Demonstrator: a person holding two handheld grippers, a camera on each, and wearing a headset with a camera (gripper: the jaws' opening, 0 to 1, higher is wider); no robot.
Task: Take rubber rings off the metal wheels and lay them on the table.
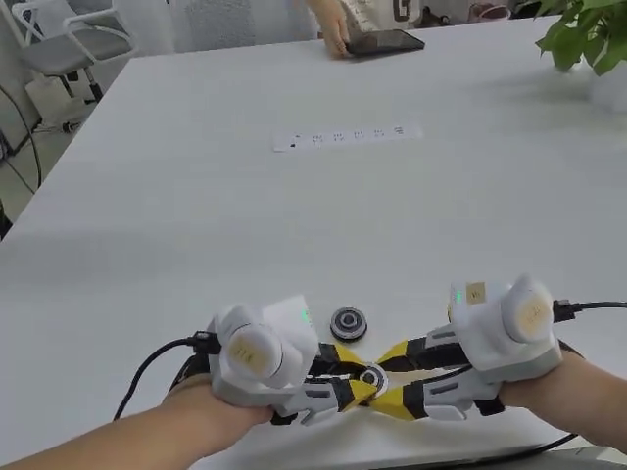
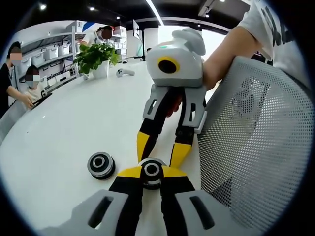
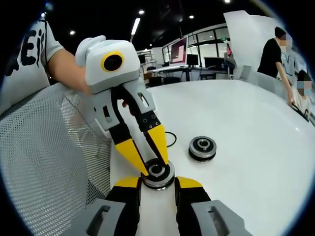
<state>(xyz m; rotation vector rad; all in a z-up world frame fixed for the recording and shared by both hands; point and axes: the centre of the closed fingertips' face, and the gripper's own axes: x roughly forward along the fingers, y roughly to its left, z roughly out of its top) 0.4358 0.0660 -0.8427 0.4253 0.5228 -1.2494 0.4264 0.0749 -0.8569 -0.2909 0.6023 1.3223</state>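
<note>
- The left tool [image 1: 351, 376] reaches in from the left at the front edge of the white bench [image 1: 196, 215]. Its yellow-tipped jaws are clamped on a metal wheel [image 1: 370, 377], one tip on each side.
- A white power strip [image 1: 348, 137] lies flat well back on the bench, far from both tools.
- A second wheel [image 1: 349, 322] lies flat on the bench just behind the clamped one, apart from it and touched by neither tool. Its dark outer ring [image 2: 91, 168] is on it.
- The metal wheel sits between the two tools where their tips cross. I cannot tell whether it rests on the bench or hangs just above it.
- The right tool [image 1: 393, 379] comes in from the right, facing the left one. Its jaws are closed on the same metal wheel from the opposite side.
- A leafy plant [image 1: 588, 39] stands at the far right corner of the bench.
</note>
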